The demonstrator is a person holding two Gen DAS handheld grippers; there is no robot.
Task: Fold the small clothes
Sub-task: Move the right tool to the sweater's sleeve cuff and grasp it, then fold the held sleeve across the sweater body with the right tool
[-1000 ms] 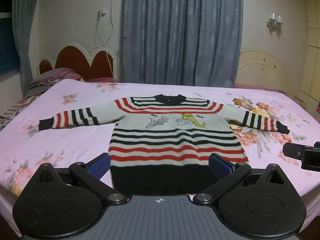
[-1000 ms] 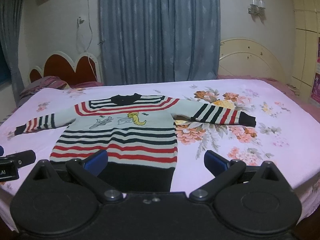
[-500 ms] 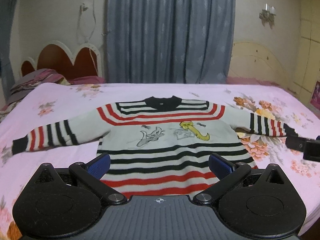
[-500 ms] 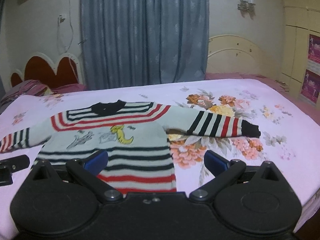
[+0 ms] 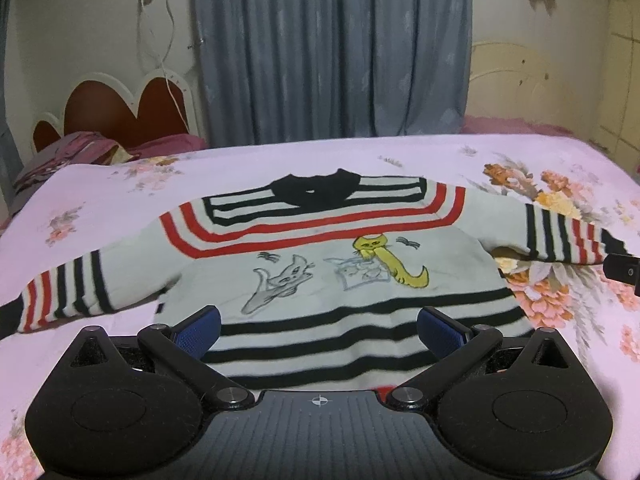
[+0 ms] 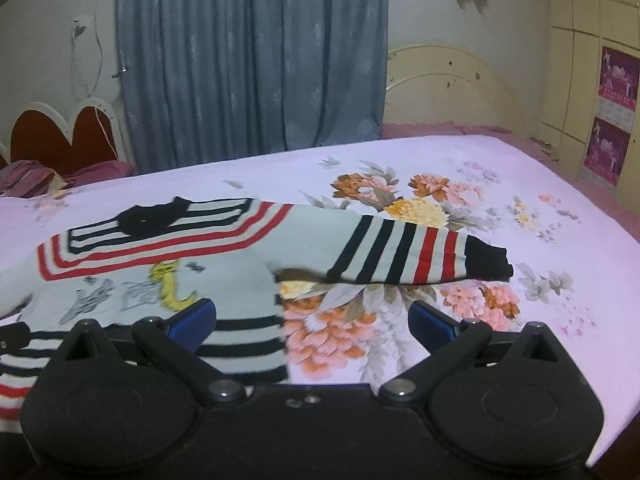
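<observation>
A small striped sweater (image 5: 320,272) with cat pictures lies flat on the pink floral bed (image 5: 100,200), sleeves spread to both sides. My left gripper (image 5: 319,330) is open and empty, low over the sweater's lower body. My right gripper (image 6: 312,320) is open and empty, over the sweater's right edge (image 6: 256,276). The right sleeve (image 6: 408,252) with its black cuff lies just ahead of it. The left sleeve (image 5: 64,292) lies to the left of the left gripper. The hem is hidden under both grippers.
A red scalloped headboard (image 5: 120,108) and pillows stand at the back left. Blue curtains (image 5: 328,52) hang behind the bed. A cream headboard (image 6: 448,88) stands at the back right. The right gripper's tip shows at the left wrist view's right edge (image 5: 624,272).
Both grippers have moved forward and lower over the sweater, so it looks bigger and its hem has gone out of sight. The right gripper has shifted toward the right sleeve. Both stay open.
</observation>
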